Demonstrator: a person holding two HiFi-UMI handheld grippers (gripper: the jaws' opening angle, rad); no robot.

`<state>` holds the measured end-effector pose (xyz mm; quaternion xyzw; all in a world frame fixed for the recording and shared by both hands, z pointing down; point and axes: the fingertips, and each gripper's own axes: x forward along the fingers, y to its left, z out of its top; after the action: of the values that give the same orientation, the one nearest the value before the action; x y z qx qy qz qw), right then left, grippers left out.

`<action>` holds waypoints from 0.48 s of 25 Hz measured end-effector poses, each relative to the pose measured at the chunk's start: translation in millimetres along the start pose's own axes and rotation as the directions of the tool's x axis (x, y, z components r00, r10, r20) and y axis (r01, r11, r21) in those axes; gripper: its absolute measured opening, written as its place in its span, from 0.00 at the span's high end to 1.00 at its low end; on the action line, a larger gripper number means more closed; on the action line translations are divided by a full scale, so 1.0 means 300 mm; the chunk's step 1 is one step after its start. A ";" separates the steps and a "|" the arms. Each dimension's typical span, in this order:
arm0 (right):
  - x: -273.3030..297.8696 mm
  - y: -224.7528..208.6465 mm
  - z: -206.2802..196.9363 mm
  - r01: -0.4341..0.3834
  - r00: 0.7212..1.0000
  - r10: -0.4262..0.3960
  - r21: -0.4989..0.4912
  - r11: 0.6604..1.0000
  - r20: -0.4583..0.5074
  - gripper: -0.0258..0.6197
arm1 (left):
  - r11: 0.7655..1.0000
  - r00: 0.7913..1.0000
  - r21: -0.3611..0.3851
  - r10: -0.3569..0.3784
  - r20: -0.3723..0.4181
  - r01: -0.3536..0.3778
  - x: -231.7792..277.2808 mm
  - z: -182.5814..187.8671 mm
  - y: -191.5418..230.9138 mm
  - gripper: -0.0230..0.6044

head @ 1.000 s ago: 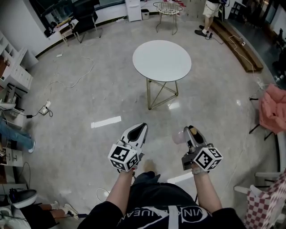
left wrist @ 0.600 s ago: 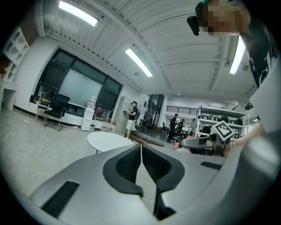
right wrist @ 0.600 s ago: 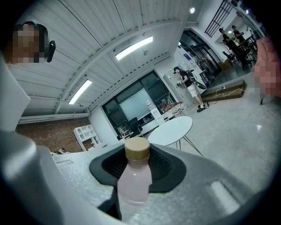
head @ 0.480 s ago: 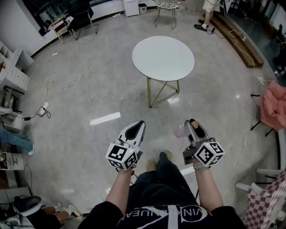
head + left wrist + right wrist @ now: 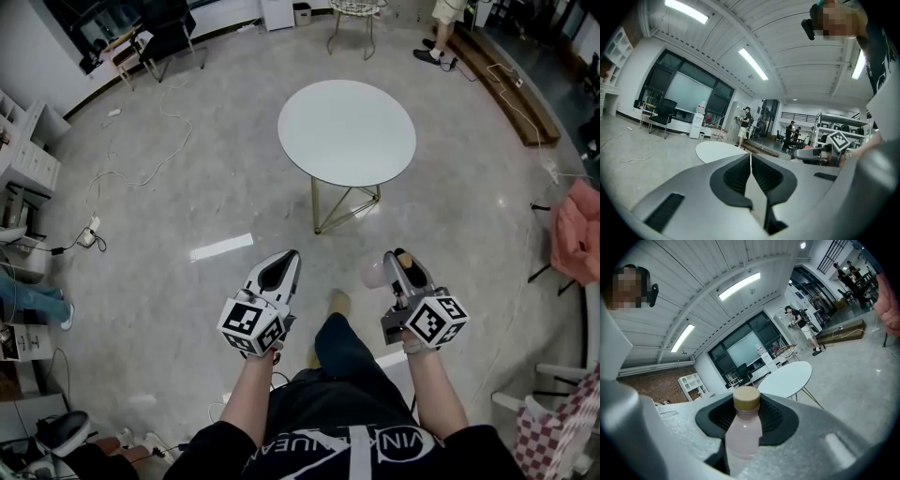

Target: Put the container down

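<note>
Squarely inside the right claw (image 5: 403, 266), the pink container (image 5: 743, 432) sits pinched; the left claw (image 5: 750, 158) is pressed together.

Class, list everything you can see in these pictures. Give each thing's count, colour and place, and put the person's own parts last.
table: 1, white top on gold legs, on the floor ahead
bottle: 1, pale pink with a tan cap, between the right jaws
office chair: 1, black, far left
wire chair: 1, pale, beyond the table
cables: several, white, on the floor at left
shelves: 1 unit, white, left wall
pink cloth: 1, right edge
checked cloth: 1, red and white, lower right
bystanders: several, far end of the room
left gripper: 1, grey and white, shut and empty
right gripper: 1, grey and white, shut on the bottle
shoe: 1, tan, between the grippers
</note>
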<state>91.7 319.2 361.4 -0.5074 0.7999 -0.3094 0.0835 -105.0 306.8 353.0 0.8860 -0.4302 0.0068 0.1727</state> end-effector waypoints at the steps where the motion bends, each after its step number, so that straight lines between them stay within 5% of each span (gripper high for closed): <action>1: 0.028 -0.001 0.011 -0.006 1.000 0.006 -0.002 1.000 -0.004 0.76 | 1.000 1.000 0.000 0.001 0.001 -0.001 0.023 0.012 0.015 0.94; 12: 0.245 -0.084 0.135 -0.047 0.998 0.044 -0.069 0.996 -0.046 0.76 | 1.000 1.000 0.006 -0.018 -0.009 0.018 0.289 0.099 0.074 0.94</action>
<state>94.4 231.6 357.2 -0.4846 0.8234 -0.2903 0.0546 -71.4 219.0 345.6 0.8903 -0.4215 0.0104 0.1721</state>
